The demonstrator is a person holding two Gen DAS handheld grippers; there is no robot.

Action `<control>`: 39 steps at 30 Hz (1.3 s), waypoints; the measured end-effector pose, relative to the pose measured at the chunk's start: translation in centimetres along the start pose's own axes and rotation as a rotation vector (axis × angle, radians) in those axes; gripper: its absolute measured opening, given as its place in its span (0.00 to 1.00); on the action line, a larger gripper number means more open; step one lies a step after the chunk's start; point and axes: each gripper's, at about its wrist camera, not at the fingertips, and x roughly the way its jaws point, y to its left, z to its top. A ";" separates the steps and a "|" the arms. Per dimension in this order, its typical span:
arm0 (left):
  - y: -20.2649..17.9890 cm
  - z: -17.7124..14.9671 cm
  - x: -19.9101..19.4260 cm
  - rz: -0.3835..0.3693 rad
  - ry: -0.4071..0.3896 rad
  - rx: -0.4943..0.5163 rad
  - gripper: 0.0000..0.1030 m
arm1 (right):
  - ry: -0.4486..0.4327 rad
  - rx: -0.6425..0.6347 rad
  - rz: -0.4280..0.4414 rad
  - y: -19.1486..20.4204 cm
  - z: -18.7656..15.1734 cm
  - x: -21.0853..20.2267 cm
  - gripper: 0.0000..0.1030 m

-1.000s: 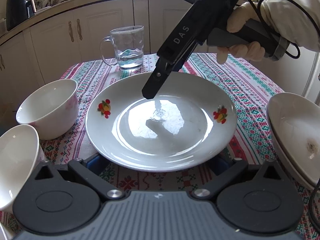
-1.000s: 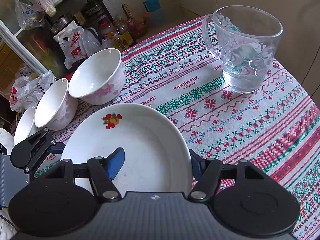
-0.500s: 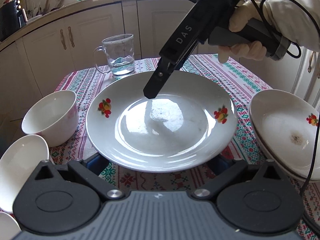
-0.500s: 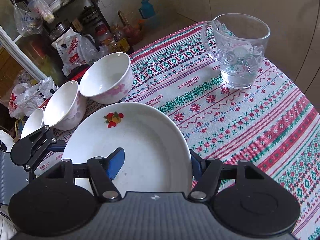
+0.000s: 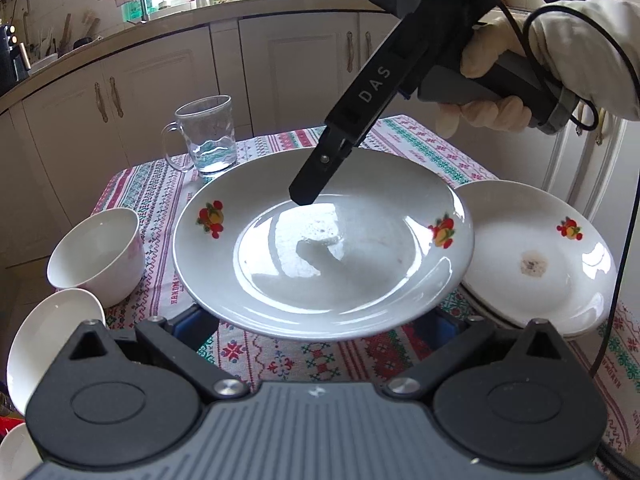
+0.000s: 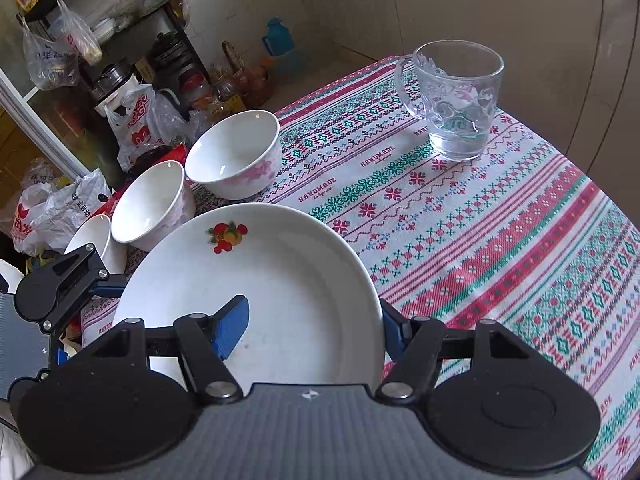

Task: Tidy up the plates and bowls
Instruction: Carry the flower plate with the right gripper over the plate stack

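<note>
Nearest, the left gripper [image 5: 320,320] has its jaws spread wide under the near edge of the plate [image 5: 360,264]. Its blue pads sit below the plate at either side and pinch nothing. I cannot tell whether they touch the underside. The plate hangs clear above the patterned tablecloth [image 6: 480,240], carried by the right gripper [image 6: 312,328]. That gripper is clenched on the far-right rim, one pad inside the well and one outside under the lip. Glazed ceramic like this should be stiff, fairly heavy, slick and breakable. The rim is the only sensible hold, and a single pinch may let the plate swing, so support from below looks wise. A second plate [image 5: 532,264] lies just right of it and bowls [image 5: 96,256] stand to the left. Farther off are a glass mug [image 5: 206,140] and the gloved hand [image 5: 488,76].
</note>
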 end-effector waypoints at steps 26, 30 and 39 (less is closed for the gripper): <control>-6.3 0.4 -2.3 -0.199 -0.032 0.155 0.99 | -0.080 0.148 -0.150 1.4 -10.5 -8.0 0.71; -7.0 0.3 -2.1 -0.214 -0.021 0.170 0.99 | -0.093 0.170 -0.161 1.4 -11.8 -8.5 0.71; -8.2 0.2 -1.6 -0.232 0.002 0.202 0.99 | -0.105 0.213 -0.162 0.5 -14.3 -8.4 0.71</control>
